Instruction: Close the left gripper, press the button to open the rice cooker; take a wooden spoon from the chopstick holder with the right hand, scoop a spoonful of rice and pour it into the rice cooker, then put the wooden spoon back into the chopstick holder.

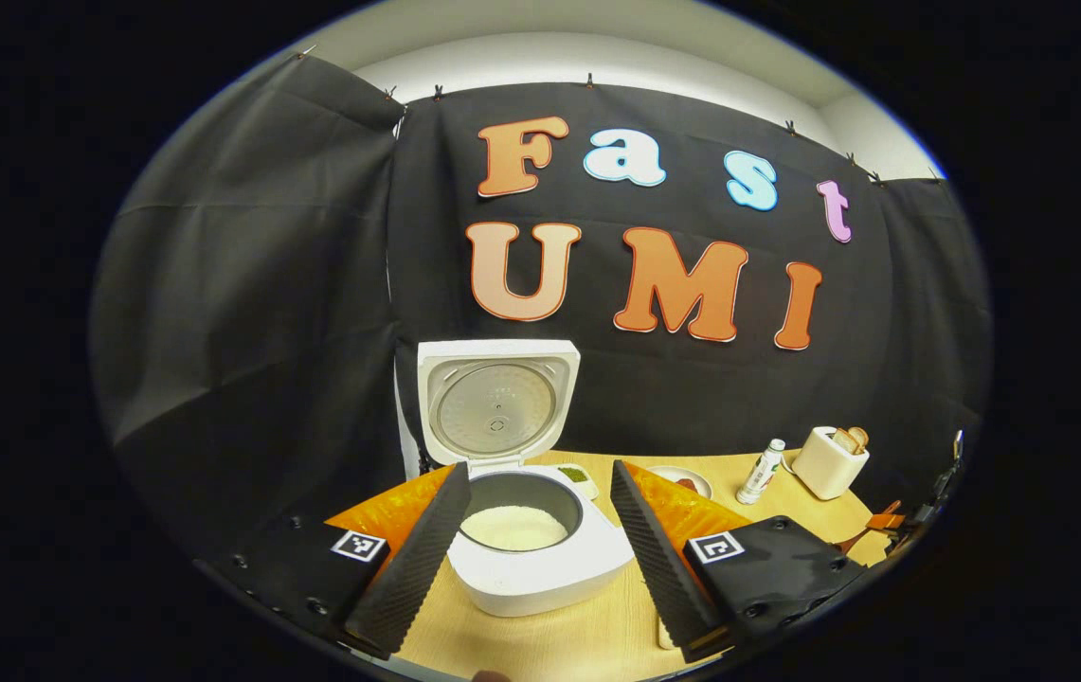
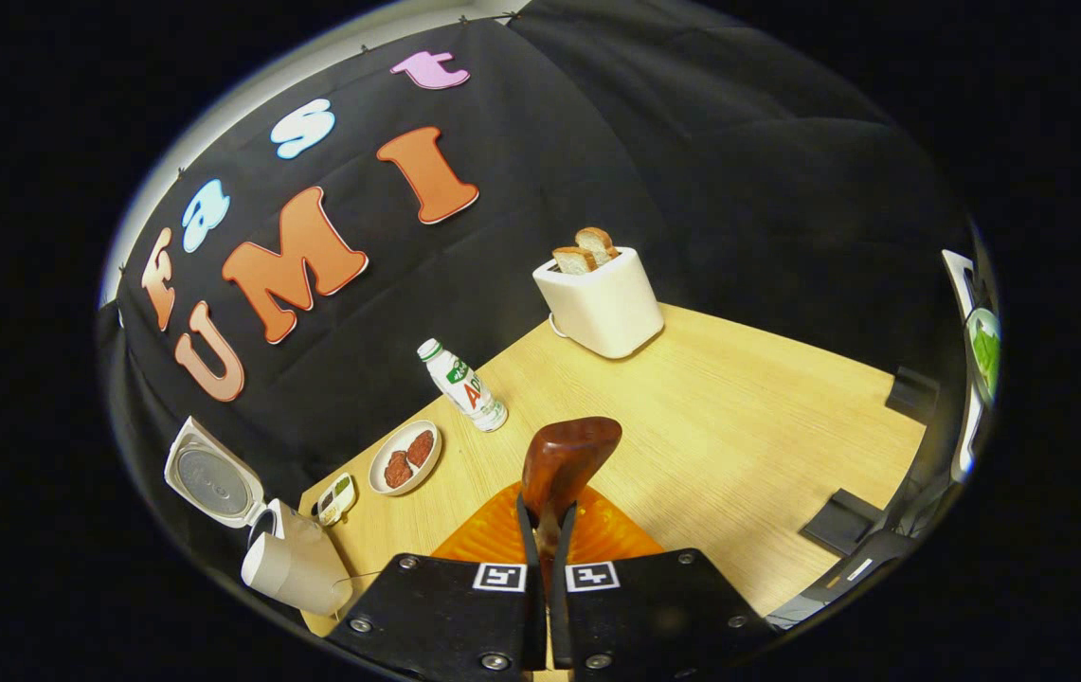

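In the left gripper view, the left claw (image 1: 534,530) stands wide open at the bottom of the frame, holding nothing. Between its two fingers sits the rice cooker (image 1: 540,559) on the counter (image 1: 559,635), lid (image 1: 495,403) raised upright behind it and white rice (image 1: 513,527) lying in the pot. Further right, toward the lower right of the frame, come a small dish (image 1: 578,476) with something green, a plate (image 1: 687,481), a bottle (image 1: 761,472) and a toaster (image 1: 829,461) with bread in its slots.

In the right gripper view, the same cooker (image 2: 298,568) shows at the lower left, lid (image 2: 211,485) open. Right of it lie the green dish (image 2: 336,498), the plate (image 2: 405,457) with two reddish pieces, then the bottle (image 2: 464,386), standing tilted in the frame. At bottom centre the right claw (image 2: 547,516) is pressed nearly together on the wooden spoon (image 2: 567,457), whose brown bowl sticks up just past the fingertips. The toaster (image 2: 602,301) stands in the upper middle.
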Available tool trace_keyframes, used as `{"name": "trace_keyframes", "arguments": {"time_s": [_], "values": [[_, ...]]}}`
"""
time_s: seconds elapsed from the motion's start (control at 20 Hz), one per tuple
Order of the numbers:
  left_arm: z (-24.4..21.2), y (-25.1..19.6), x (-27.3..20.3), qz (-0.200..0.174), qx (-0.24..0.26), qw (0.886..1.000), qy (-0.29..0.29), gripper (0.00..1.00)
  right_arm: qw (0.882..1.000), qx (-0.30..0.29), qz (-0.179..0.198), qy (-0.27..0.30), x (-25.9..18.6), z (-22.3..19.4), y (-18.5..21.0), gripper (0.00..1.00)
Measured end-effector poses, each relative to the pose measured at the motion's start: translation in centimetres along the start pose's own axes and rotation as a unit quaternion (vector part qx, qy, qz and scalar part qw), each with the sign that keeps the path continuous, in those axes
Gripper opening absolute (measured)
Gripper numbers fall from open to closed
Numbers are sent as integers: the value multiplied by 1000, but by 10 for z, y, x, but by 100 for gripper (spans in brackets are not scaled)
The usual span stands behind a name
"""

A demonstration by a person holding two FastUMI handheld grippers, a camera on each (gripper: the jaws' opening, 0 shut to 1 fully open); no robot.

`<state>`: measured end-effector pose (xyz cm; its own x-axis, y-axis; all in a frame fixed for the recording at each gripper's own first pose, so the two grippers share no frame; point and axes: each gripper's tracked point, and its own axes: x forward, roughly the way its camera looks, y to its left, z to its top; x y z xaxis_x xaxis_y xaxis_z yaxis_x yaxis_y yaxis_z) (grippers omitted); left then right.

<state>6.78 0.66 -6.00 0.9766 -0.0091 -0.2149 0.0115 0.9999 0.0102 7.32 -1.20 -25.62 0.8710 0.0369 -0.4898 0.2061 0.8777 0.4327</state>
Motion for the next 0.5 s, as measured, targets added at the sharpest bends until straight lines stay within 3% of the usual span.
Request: {"name": "trace_keyframes", "arguments": {"time_s": [0.15, 0.3, 0.5], "values": [[1, 5, -2, 8, 2, 1000, 1, 100, 1000, 12, -3, 3, 10, -10, -5, 1], [3, 7, -2, 14, -8, 1000, 4, 100, 1000, 6, -10, 12, 13, -16, -6, 7], [17, 7, 3, 17, -17, 1000, -5, 100, 999, 2, -26, 29, 19, -23, -7, 24]]}}
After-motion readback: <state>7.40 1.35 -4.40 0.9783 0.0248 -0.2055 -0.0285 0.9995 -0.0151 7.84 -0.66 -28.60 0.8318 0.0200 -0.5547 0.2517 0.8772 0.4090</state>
